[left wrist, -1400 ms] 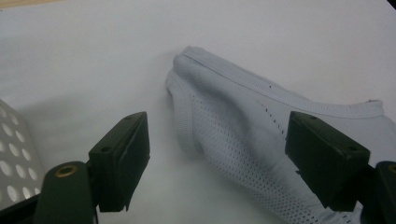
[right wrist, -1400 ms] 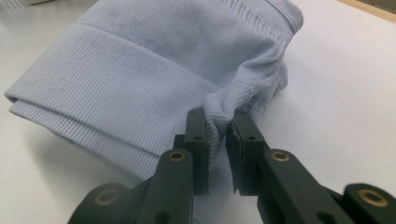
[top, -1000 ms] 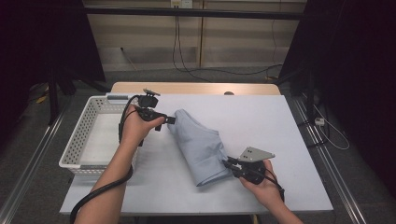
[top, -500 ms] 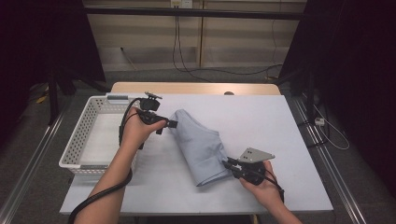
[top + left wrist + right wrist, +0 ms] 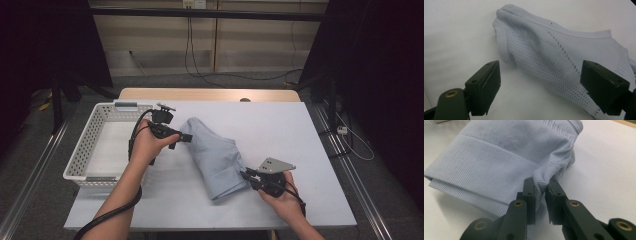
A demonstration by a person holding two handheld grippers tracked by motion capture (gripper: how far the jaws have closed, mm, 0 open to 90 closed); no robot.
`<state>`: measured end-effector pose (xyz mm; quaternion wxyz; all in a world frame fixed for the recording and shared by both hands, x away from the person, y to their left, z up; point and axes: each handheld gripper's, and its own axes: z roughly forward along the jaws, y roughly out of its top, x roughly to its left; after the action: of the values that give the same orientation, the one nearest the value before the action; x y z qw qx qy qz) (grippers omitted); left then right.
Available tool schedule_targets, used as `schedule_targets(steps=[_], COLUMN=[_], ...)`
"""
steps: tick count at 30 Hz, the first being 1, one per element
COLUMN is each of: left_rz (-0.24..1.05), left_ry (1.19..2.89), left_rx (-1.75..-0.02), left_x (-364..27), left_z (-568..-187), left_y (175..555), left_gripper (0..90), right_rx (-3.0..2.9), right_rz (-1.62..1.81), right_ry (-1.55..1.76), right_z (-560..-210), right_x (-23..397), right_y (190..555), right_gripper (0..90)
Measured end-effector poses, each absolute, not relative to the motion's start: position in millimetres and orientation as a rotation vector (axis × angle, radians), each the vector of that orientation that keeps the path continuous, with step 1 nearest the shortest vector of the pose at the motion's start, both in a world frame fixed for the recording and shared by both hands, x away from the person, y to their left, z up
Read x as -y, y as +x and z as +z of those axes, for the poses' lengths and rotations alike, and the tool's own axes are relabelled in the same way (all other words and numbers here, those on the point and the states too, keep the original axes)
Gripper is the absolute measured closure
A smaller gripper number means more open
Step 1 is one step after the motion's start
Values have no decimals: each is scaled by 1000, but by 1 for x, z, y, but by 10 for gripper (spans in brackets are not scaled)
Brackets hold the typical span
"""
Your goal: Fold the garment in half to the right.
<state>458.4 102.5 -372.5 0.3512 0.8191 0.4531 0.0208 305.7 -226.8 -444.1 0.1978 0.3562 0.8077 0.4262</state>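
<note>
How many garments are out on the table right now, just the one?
1. A light blue knit sweater lies folded mid-table, right of the white basket. The right gripper pinches its near hem; the left gripper stands open at its far end. The basket looks empty.

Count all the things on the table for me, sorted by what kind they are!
Sweater: 1
Basket: 1
Grippers: 2, the left gripper and the right gripper
Total: 4
</note>
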Motion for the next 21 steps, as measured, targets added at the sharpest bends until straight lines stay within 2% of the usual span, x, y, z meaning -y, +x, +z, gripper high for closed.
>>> schedule_targets(steps=[21], left_rz=[70], left_ry=[2130], left_rx=[-1129], left_x=[-104], left_z=[-381], left_y=[442], left_gripper=[154], right_rx=[-2278], right_rz=[1191], right_ry=[1002], right_z=[-448], right_x=[225], right_y=[309], right_gripper=[783])
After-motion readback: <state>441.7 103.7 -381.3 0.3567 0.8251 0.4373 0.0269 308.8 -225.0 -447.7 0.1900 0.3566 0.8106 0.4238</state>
